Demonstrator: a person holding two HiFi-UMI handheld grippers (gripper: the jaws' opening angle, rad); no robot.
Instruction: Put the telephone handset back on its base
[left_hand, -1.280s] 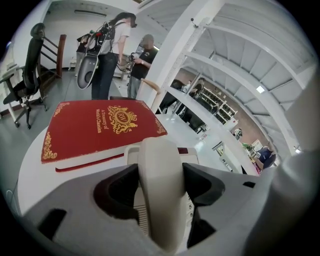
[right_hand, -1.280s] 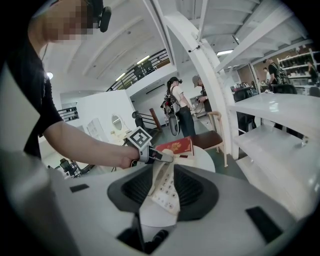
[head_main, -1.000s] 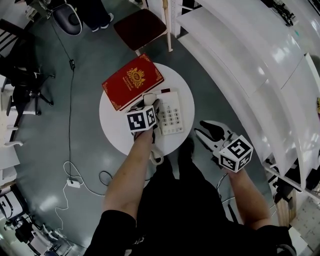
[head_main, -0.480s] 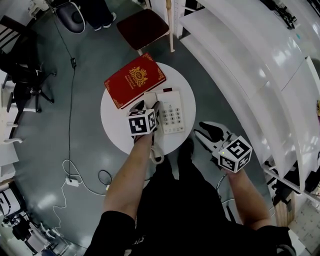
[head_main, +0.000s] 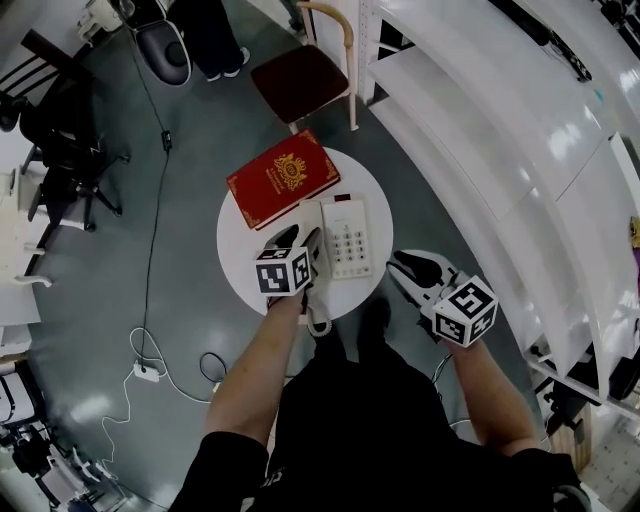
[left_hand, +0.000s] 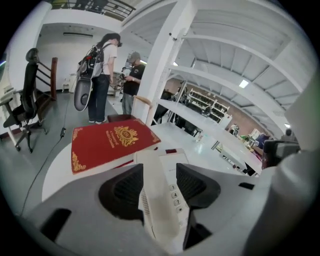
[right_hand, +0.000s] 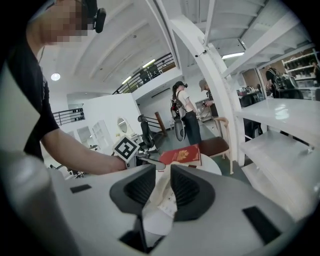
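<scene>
1. The left gripper has jaws that have just been closing from a wider spread, yet they stand partly open. The handset runs between them ungripped (keypad buttons show in the gap on its right side).
2. The handset lies along the left half of the base, seemingly seated in its cradle, toward 3 o'clock on the tabletop.
3. Against a second ago, the left gripper has drawn back toward the tabletop's 6 o'clock rim. I read this as letting go and retreating, so the task looks as good as done.
4. The right gripper has jaws that have also just narrowed to a slim gap and hold nothing; it hangs beyond the rim at 4 o'clock.
5. The red book stays at 11 o'clock, and the cord dangles over the rim at 6 o'clock.
</scene>
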